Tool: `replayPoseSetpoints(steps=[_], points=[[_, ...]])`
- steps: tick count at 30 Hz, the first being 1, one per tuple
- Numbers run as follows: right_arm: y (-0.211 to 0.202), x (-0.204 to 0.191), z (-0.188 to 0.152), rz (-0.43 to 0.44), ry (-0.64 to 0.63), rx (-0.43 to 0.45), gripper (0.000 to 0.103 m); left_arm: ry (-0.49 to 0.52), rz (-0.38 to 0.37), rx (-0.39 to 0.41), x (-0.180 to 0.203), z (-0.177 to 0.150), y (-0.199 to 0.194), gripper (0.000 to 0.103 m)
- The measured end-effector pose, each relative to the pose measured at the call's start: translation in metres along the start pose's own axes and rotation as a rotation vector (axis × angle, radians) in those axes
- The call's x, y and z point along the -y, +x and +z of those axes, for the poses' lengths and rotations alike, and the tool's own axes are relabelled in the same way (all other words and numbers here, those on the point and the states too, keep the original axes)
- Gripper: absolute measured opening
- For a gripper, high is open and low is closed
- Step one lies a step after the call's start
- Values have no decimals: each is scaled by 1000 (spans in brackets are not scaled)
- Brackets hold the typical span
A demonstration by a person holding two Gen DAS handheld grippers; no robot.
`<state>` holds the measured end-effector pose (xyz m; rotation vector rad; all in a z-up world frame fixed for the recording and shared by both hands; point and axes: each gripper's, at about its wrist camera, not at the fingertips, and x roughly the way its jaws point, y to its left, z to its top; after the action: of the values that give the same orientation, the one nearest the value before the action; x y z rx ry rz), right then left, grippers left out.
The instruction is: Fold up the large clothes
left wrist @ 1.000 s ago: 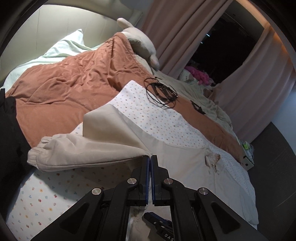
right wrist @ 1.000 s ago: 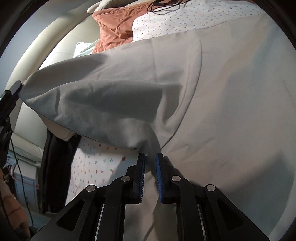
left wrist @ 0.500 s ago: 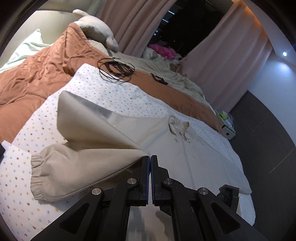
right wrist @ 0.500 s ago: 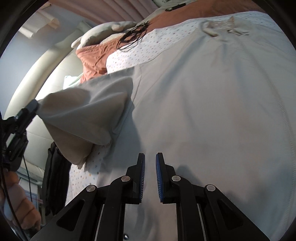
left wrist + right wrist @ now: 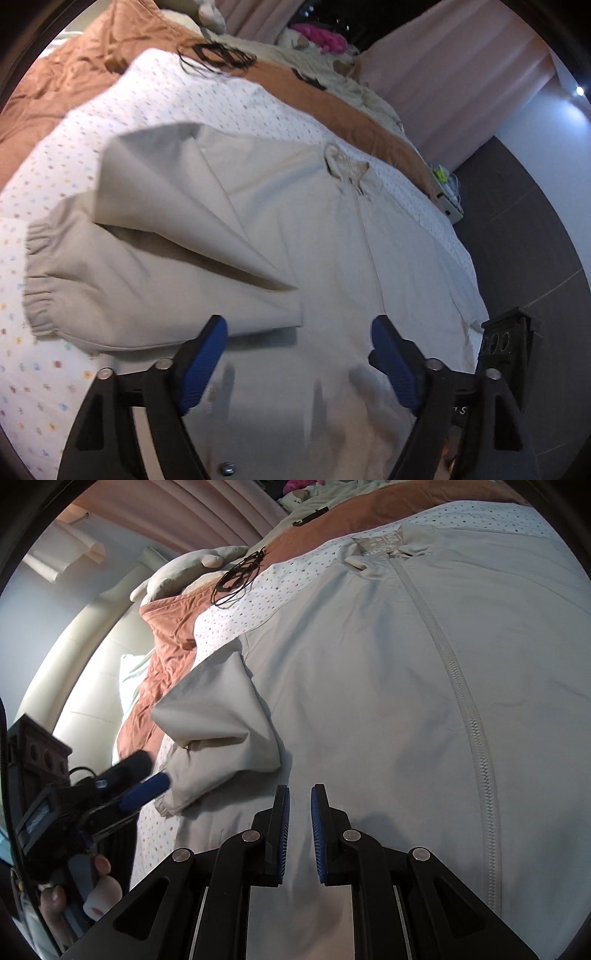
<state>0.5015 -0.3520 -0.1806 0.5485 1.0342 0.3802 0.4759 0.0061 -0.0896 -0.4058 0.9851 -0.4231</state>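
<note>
Jacket point(image 5: 369, 686) lies front-up on a dotted sheet point(image 5: 51, 369) spread over the bed, zip point(image 5: 469, 709) closed and running down the middle, collar point(image 5: 384, 546) at the far end. Pale grey-beige, thin fabric, mostly flat across the body. One sleeve point(image 5: 155, 251) is turned in over the body at the jacket's side; its elastic cuff point(image 5: 35, 280) hangs off the body edge onto the sheet, and the fold sits loose and puffed, not flat.

Left gripper point(image 5: 299, 334): jaws wide apart, nothing between them, just short of the sleeve's folded corner. Frame is blurred, so exact contact with the cloth cannot be told. Right gripper point(image 5: 300, 808): jaws slightly apart, a narrow gap, holding nothing, low over the body panel beside the sleeve.

Step in hand, as judged: first sleeve fold is laid down, both grippers free. Task is early; the body is not yet folded, and the other sleeve is not clearly in view.

Next move probably calls for flattening the sleeve and tucking the cuff inside the body outline, then the far sleeve. Thin cloth will need a pinch at a seam or edge.

Beyond the sheet: rust quilt point(image 5: 166, 653), black cable point(image 5: 238, 578), plush toy point(image 5: 184, 572), pink curtains point(image 5: 454, 74).
</note>
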Motion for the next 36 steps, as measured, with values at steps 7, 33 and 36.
replayPoseSetpoints(steps=[7,33,36], points=[[6,-21,-4,14,-47,-3,13,-112,188,87,-68,-4,-45,84],[-29,-9,-8,-16,-60,18,30,-222,392,151,-129,28,-38,6],[-37,-4,-10,-14,-49,25,30,-168,390,196,-102,48,-55,6]])
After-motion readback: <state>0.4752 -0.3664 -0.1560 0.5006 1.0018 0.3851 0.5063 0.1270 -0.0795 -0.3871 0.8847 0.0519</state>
